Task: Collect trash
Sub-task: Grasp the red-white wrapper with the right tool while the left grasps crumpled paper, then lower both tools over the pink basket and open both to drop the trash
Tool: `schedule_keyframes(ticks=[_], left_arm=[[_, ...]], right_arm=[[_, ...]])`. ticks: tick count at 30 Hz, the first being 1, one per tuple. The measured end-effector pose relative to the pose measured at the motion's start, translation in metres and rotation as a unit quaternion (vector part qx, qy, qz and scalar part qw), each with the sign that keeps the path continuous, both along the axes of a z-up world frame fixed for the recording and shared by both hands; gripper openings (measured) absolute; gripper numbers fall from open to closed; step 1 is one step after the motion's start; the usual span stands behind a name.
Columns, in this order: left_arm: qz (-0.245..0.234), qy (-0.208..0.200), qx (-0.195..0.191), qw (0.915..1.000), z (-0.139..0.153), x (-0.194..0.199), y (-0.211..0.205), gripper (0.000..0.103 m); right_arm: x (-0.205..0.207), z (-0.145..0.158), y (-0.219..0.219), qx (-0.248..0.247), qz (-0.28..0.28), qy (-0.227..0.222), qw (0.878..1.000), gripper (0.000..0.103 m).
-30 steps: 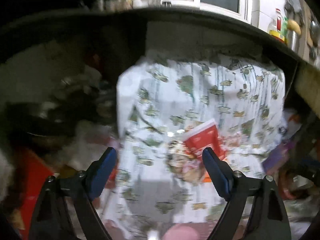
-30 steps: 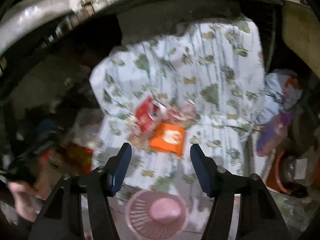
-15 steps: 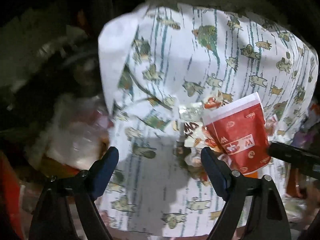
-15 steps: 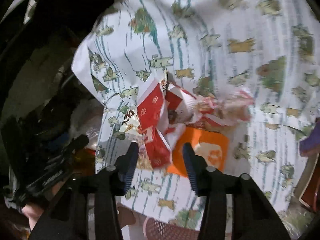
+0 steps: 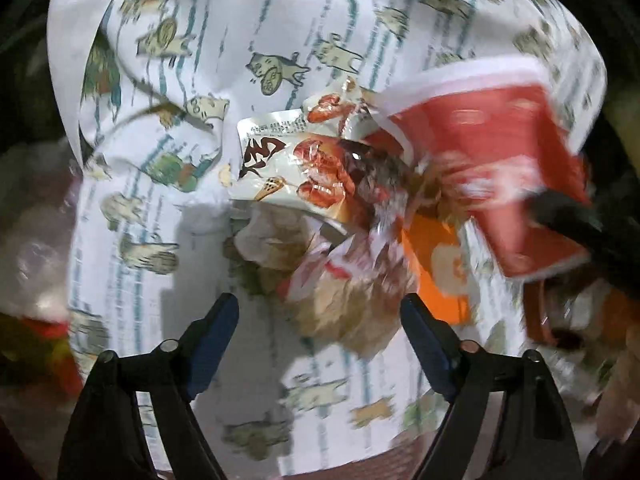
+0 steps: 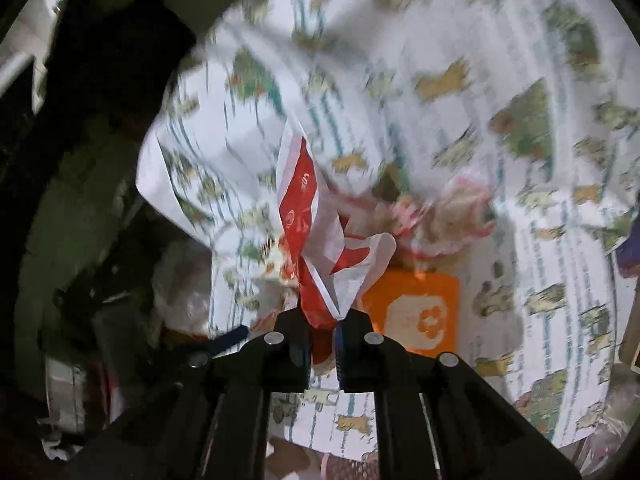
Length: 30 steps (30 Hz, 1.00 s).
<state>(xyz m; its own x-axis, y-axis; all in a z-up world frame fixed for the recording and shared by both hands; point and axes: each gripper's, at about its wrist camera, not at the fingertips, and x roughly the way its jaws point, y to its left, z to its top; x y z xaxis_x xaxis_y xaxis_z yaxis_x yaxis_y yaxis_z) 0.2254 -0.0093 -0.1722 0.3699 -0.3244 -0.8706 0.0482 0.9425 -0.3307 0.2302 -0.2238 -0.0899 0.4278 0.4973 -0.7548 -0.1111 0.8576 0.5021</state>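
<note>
- Our right gripper (image 6: 322, 330) was clamped on the red-and-white paper bag (image 6: 306, 208).
- Our left gripper (image 5: 320, 316), jaws closing, gripped nothing above the crumpled brown wrapper (image 5: 348, 304).

Right gripper (image 6: 322, 344) jaws clamped tight, angled down; left gripper (image 5: 320, 320) jaws wide, closing

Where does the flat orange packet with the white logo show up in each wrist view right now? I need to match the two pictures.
Left wrist view: the flat orange packet lies right of centre, partly under crumpled wrappers and the red-and-white paper bag.
Right wrist view: the packet is just right of the shut right gripper, lower centre.
Shared landmark: the white cat-print cloth beneath it.
</note>
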Motion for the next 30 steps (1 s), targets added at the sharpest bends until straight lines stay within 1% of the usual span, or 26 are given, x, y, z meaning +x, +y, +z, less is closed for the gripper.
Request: schedule_keyframes(ticks=[2,4,7,9,11,12,13,14,15,17,18,19,21,22,24,26,27,29,30], left_arm=[[0.022,0.009,-0.022,0.9995,-0.005,0.006,-0.001,0.068],[0.031,0.033,-0.038,0.9983,-0.018,0.011,-0.003,0.022],[0.021,0.044,-0.039,0.9981,-0.031,0.012,-0.006,0.012],[0.026,0.035,-0.041,0.9982,-0.025,0.009,-0.005,0.012],[0.025,0.009,-0.046,0.9986,-0.010,0.003,-0.006,0.011],[0.024,-0.006,-0.047,0.9986,0.002,-0.003,-0.006,0.011],[0.019,-0.023,-0.041,0.9987,0.017,-0.012,-0.008,0.011],[0.010,-0.032,-0.031,0.9990,0.026,-0.018,-0.012,0.011],[-0.008,-0.041,-0.010,0.9991,0.038,-0.028,-0.018,0.011],[-0.046,-0.071,0.016,0.9963,0.060,-0.047,-0.027,0.011],[-0.049,-0.079,0.021,0.9954,0.070,-0.055,-0.027,0.011],[-0.045,-0.082,0.017,0.9955,0.078,-0.064,-0.025,0.011],[-0.028,-0.076,-0.008,0.9967,0.092,-0.080,-0.020,0.011],[-0.024,-0.072,-0.018,0.9970,0.097,-0.084,-0.018,0.011],[-0.018,-0.068,-0.021,0.9973,0.112,-0.106,-0.018,0.011],[-0.016,-0.066,-0.023,0.9974,0.123,-0.139,-0.014,0.011],[-0.019,-0.059,-0.023,0.9978,0.123,-0.152,-0.016,0.011],[-0.040,-0.027,-0.020,0.9986,0.109,-0.178,-0.024,0.011],[-0.052,-0.012,-0.022,0.9983,0.101,-0.186,-0.029,0.011]], right_arm=[[-0.010,0.012,-0.014,0.008,-0.002,-0.026,1.000,0.009],[-0.018,0.021,-0.026,0.016,0.005,-0.043,0.999,0.009],[-0.027,0.027,-0.035,0.001,0.015,-0.060,0.998,0.009],[-0.030,0.026,-0.038,-0.014,0.018,-0.064,0.998,0.009],[-0.034,0.029,-0.042,-0.023,0.018,-0.070,0.997,0.009],[-0.037,0.032,-0.044,-0.027,0.015,-0.075,0.997,0.009],[-0.042,0.038,-0.047,-0.032,0.010,-0.080,0.996,0.009],[-0.048,0.043,-0.048,-0.037,0.006,-0.084,0.996,0.009],[-0.056,0.052,-0.051,-0.041,0.000,-0.088,0.995,0.009],[-0.078,0.073,-0.050,-0.048,-0.001,-0.099,0.994,0.009],[-0.093,0.084,-0.049,-0.045,0.001,-0.113,0.993,0.009],[-0.106,0.094,-0.046,-0.046,0.001,-0.124,0.991,0.009],[-0.127,0.106,-0.042,-0.062,0.000,-0.130,0.990,0.009],[-0.139,0.111,-0.041,-0.060,0.002,-0.134,0.989,0.009],[-0.163,0.117,-0.043,-0.056,-0.001,-0.133,0.989,0.009],[-0.190,0.114,-0.047,-0.051,-0.008,-0.123,0.991,0.009],[-0.200,0.110,-0.047,-0.054,-0.007,-0.117,0.992,0.009],[-0.219,0.095,-0.045,-0.079,-0.007,-0.097,0.992,0.009],[-0.226,0.083,-0.043,-0.093,-0.004,-0.078,0.993,0.009]])
